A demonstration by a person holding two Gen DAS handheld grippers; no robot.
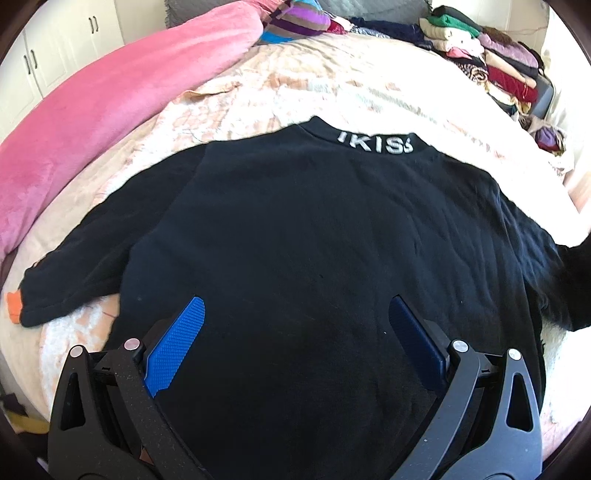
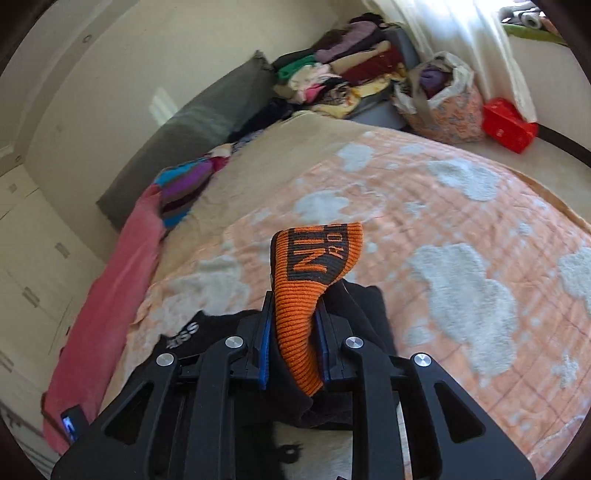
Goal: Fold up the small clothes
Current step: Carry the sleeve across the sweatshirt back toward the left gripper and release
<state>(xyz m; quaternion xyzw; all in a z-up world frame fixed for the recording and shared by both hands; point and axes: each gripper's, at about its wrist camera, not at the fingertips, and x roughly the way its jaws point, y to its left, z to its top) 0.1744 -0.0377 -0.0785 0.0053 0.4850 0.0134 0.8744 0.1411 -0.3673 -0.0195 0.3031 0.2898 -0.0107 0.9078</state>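
A black sweatshirt (image 1: 314, 240) with white letters on its collar lies flat on the bed, back up, collar at the far side. Its left sleeve stretches left and ends in an orange cuff (image 1: 13, 306). My left gripper (image 1: 295, 314) is open above the lower middle of the sweatshirt, blue pads apart, holding nothing. My right gripper (image 2: 293, 332) is shut on the other orange ribbed cuff (image 2: 314, 266) with dark lettering, and lifts the black right sleeve (image 2: 362, 306) above the bed. The collar (image 2: 184, 332) shows at the lower left of the right wrist view.
A peach quilt with white cloud patches (image 2: 461, 258) covers the bed. A pink blanket (image 1: 92, 129) lies along the left side. Piles of folded clothes (image 1: 487, 51) sit at the far right, with a striped garment (image 1: 295, 18) at the head. A bag (image 2: 443, 96) and red box (image 2: 509, 123) stand beyond the bed.
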